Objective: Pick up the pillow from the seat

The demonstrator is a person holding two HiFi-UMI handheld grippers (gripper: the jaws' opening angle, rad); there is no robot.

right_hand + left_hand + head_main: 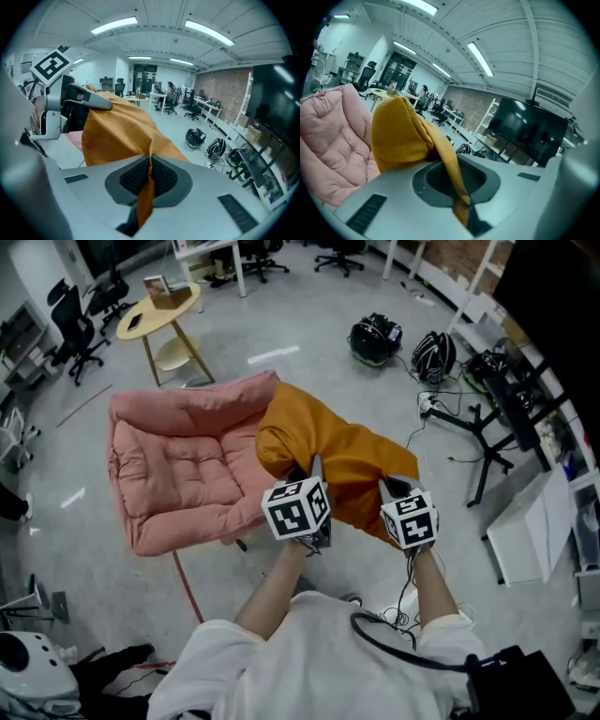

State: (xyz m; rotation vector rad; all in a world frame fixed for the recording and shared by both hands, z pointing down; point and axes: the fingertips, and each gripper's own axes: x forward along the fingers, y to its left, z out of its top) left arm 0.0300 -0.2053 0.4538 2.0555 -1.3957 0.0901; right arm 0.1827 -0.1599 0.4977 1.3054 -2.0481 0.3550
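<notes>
An orange pillow (333, 460) hangs in the air beside the right edge of the pink cushioned seat (178, 474), lifted off it. My left gripper (314, 486) is shut on the pillow's near edge, with the orange fabric (454, 178) pinched between its jaws. My right gripper (392, 493) is shut on the same edge further right, a fold of the fabric (147, 187) clamped in its jaws. In the right gripper view the left gripper (63, 105) shows at the left, against the pillow (122, 131). The pink seat (328, 140) fills the left of the left gripper view.
A round wooden side table (159, 310) stands behind the seat. Helmets (375, 338) and cables (441, 404) lie on the floor at the right, near a black stand (487, 442) and a white cabinet (539, 531). Office chairs (80, 329) stand at the far left.
</notes>
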